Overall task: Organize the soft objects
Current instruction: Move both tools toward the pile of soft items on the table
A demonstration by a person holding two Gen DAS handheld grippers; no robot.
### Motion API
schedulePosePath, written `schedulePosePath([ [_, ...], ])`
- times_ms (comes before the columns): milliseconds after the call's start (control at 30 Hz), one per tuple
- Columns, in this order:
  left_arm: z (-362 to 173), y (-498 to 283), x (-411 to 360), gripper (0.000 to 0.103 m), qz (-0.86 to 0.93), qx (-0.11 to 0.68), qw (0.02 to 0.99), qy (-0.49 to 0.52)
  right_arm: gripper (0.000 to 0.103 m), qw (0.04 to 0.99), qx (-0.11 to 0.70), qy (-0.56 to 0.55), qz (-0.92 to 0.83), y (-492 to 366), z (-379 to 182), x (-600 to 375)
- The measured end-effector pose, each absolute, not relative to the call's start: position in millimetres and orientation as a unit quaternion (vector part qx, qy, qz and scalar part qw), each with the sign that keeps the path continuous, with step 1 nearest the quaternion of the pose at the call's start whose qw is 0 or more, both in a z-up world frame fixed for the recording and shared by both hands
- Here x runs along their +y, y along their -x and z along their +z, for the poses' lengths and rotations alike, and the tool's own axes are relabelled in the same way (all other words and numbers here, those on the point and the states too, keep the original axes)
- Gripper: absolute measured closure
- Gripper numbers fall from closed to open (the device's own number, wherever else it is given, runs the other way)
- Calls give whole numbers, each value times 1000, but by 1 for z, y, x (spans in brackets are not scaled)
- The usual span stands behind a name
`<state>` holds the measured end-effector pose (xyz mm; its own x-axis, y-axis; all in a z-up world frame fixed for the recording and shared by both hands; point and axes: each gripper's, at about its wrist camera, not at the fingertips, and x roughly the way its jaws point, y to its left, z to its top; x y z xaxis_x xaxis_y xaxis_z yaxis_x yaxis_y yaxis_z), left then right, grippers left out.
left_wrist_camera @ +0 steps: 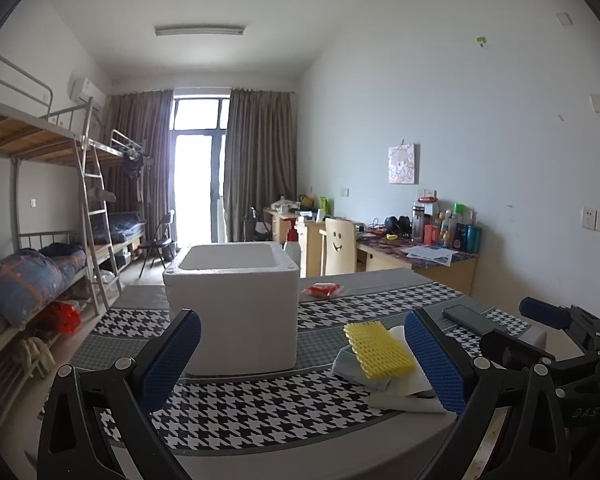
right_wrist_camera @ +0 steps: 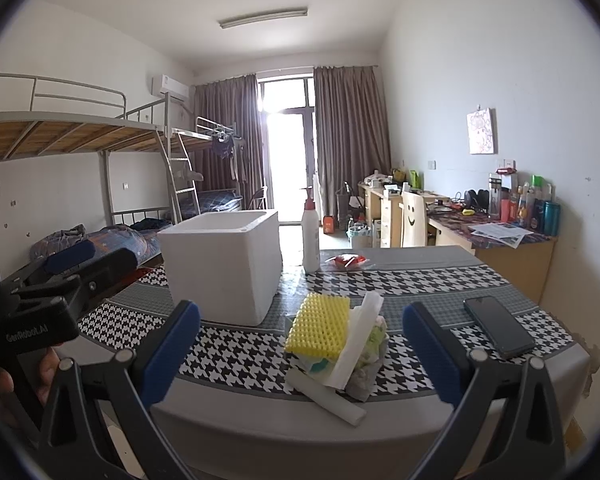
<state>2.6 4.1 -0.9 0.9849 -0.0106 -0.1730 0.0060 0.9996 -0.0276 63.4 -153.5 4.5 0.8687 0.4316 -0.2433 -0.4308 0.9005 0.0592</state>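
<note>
Your left gripper [left_wrist_camera: 302, 354]: spread, empty | right gripper [right_wrist_camera: 302, 346]: spread, empty | yellow sponge [right_wrist_camera: 319, 327] hides pile beneath | foam box [right_wrist_camera: 224, 262] interior unseen

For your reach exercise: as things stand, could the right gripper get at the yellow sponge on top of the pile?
Probably yes. The right gripper has its jaws open, and the sponge lies on top of the pile straight ahead between them. Nothing covers it; the box stands off to the left.

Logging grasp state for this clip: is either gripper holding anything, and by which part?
Nothing is held. The left gripper and right gripper are both open, short of the yellow foam net topping the pile.
</note>
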Motion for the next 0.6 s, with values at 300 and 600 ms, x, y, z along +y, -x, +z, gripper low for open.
schedulePosePath([
  [300, -1, -4, 8, 1, -2, 86, 996, 16, 1, 966, 127, 0, 225, -64, 4, -153],
  [600, -5, -11, 10, 1, -7, 99, 995, 18, 1, 966, 131, 2, 225, -69, 3, -150],
])
